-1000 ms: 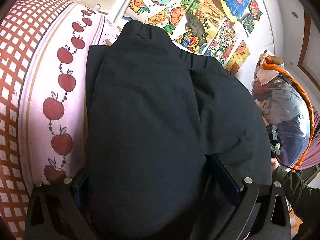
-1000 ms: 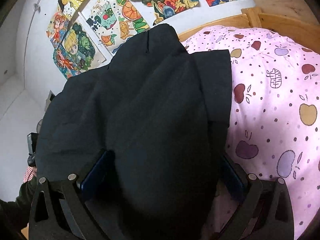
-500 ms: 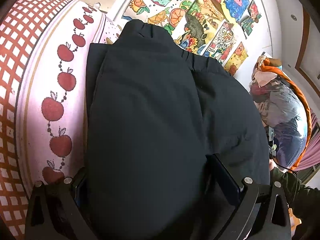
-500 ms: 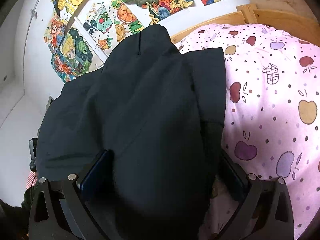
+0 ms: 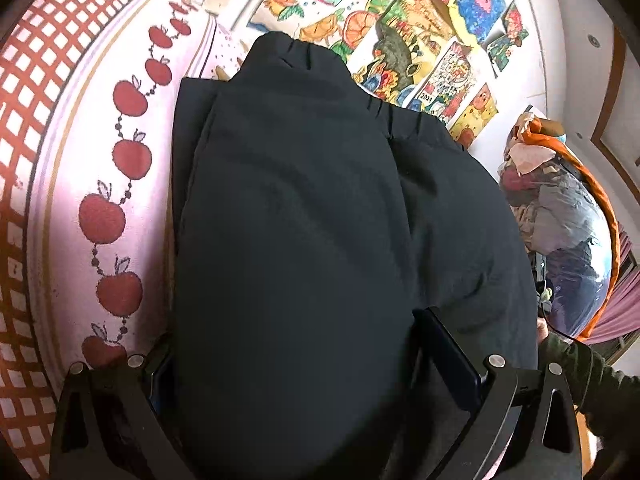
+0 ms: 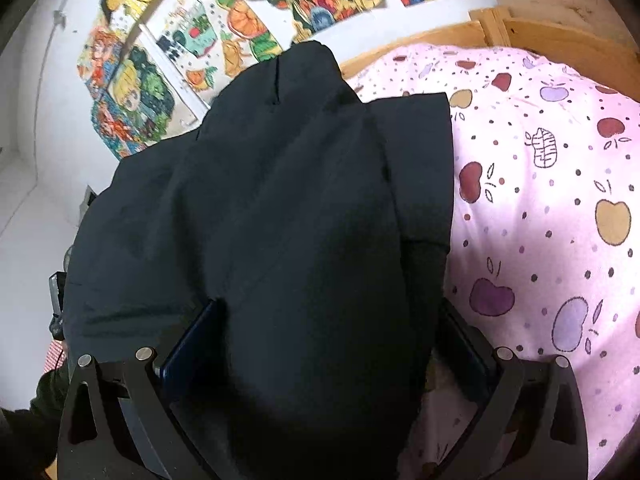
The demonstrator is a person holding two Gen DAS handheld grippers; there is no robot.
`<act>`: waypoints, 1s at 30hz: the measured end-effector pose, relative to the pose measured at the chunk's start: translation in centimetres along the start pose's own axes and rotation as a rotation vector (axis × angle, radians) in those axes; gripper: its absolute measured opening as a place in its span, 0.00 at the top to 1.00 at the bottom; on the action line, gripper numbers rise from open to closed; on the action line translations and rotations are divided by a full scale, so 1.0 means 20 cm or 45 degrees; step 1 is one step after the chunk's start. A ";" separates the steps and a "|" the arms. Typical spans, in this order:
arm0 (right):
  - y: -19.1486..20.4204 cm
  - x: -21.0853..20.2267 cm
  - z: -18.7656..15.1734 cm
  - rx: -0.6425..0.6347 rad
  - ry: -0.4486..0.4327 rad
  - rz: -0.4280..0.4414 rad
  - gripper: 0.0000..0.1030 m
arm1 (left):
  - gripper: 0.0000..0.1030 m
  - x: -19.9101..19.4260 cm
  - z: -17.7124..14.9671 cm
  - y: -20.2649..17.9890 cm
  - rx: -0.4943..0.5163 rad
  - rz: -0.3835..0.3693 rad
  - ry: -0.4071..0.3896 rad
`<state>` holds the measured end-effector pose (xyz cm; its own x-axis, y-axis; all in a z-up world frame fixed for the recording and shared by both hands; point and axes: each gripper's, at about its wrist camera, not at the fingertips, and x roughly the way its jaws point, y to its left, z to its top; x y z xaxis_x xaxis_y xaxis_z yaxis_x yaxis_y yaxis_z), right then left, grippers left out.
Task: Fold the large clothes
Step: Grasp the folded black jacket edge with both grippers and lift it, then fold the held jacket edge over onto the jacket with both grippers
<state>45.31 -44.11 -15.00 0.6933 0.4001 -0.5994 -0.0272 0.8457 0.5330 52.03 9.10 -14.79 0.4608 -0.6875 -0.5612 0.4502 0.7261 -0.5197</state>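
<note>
Two handheld grippers each pinch a thick bunch of the same black trousers (image 5: 304,240), a smooth, matte woven garment with a gathered, pleated waistband at its far end, raised above a bed. On the left wrist view, the left gripper (image 5: 316,364) has its black jaws pressed in on a bulging fold of the cloth, which fills the gap between the dark blue pads and hides most of the left finger; a flat folded layer of the trousers shows beneath, lying on the bedsheet (image 5: 80,152), a pink cotton printed with a chain of red apples and bordered by a red-and-white check. On the right wrist view, the right gripper (image 6: 320,344) likewise clamps a rounded wad of the cloth, with a squared trouser hem (image 6: 416,168) lying on the dotted pink apple-print quilt (image 6: 560,208) toward the wooden bed frame (image 6: 540,28) at the far edge. Colourful children's paintings (image 5: 400,40) cover the white wall behind. Beyond the bed's right edge stands a bulging orange-rimmed laundry bag (image 5: 568,216) of mixed clothes, and a dark green sleeve (image 5: 580,376) shows at the lower right. The draped cloth blocks most of the bed's middle.
</note>
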 end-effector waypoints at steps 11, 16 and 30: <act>0.15 0.04 0.01 0.094 0.165 -0.051 0.02 | 0.35 -0.04 0.07 -0.11 -0.174 0.129 0.119; 0.17 0.00 -0.01 0.111 0.136 -0.067 0.34 | 0.57 -0.08 0.10 -0.18 -0.244 0.211 0.166; 0.41 -0.32 0.04 0.146 -0.028 0.083 0.86 | 0.80 -0.26 0.22 -0.58 -0.174 0.349 0.145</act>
<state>41.22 -40.10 -6.32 0.7087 0.4439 -0.5484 0.0087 0.7717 0.6359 47.79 4.19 -2.93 0.4587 -0.4662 -0.7565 0.2111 0.8841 -0.4169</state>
